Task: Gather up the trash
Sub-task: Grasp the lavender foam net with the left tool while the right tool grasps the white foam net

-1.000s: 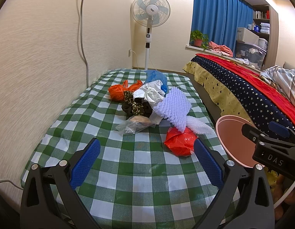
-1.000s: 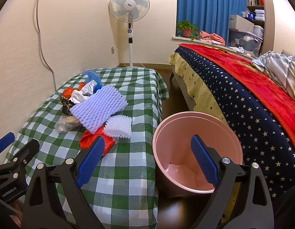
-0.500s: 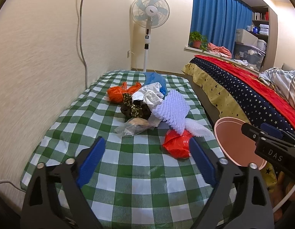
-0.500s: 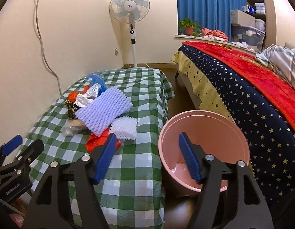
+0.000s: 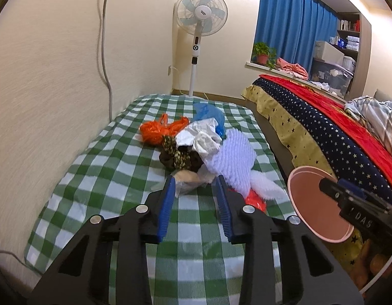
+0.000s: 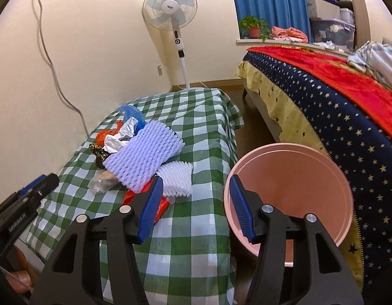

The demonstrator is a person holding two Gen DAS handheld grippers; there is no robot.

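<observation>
A heap of trash lies on the green checked tablecloth (image 5: 107, 178): an orange bag (image 5: 155, 131), a blue bag (image 5: 208, 113), crumpled white paper (image 5: 201, 137), a spotted dark wrapper (image 5: 179, 157), a lavender foam net (image 5: 234, 160), a white foam net (image 5: 264, 184), a red bag (image 5: 255, 199) and a clear bag (image 5: 188, 180). My left gripper (image 5: 194, 179) hovers short of the clear bag, its jaws closing on nothing. The right gripper (image 6: 196, 178) hangs over the table's right edge, jaws closing and empty, beside the pink bin (image 6: 292, 185).
A standing fan (image 5: 201, 17) is behind the table, and a wall with a hanging cable (image 5: 104, 50) runs along its left. A bed with a starred cover (image 6: 335, 127) stands to the right. The bin sits in the narrow floor gap between the two.
Both grippers' jaws have narrowed a good deal. The left gripper has pulled back a little from the heap, and the right has turned so that more of the table shows.
</observation>
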